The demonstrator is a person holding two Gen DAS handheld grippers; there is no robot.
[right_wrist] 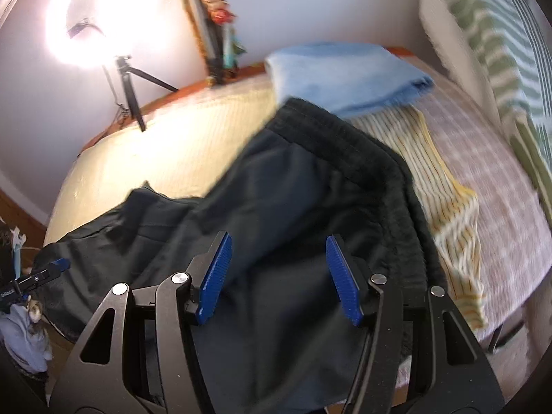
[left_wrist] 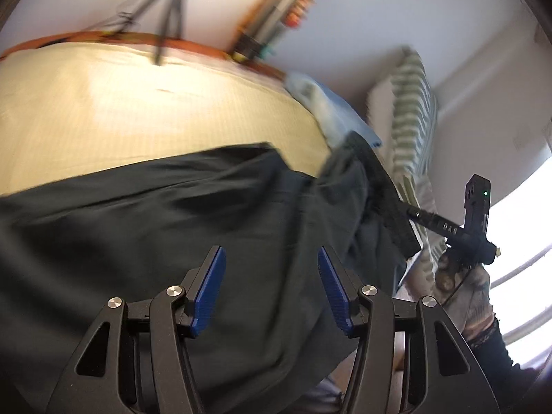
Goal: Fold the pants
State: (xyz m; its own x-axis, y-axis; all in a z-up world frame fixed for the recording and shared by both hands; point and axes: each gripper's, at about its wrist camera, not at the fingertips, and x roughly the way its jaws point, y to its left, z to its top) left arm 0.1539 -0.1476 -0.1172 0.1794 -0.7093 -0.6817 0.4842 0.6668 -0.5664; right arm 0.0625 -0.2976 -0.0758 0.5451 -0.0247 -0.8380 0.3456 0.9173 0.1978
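Dark pants [left_wrist: 179, 214] lie spread on the bed, with the ribbed waistband [left_wrist: 386, 193] at the right. My left gripper [left_wrist: 272, 286] is open and empty above the pants' middle. In the right wrist view the pants [right_wrist: 276, 207] lie with the waistband [right_wrist: 345, 145] at the far side. My right gripper [right_wrist: 279, 276] is open and empty over the pants near the waistband. The right gripper also shows in the left wrist view [left_wrist: 410, 212] at the waistband's end. The left gripper's blue tip shows in the right wrist view [right_wrist: 58, 265] at the far left.
The bed [left_wrist: 138, 110] has a cream sheet. A folded blue cloth [right_wrist: 345, 76] and a yellow striped cloth [right_wrist: 445, 186] lie beyond the waistband. A striped pillow [right_wrist: 496, 41] stands at the right. A ring light on a tripod [right_wrist: 127, 82] stands behind the bed.
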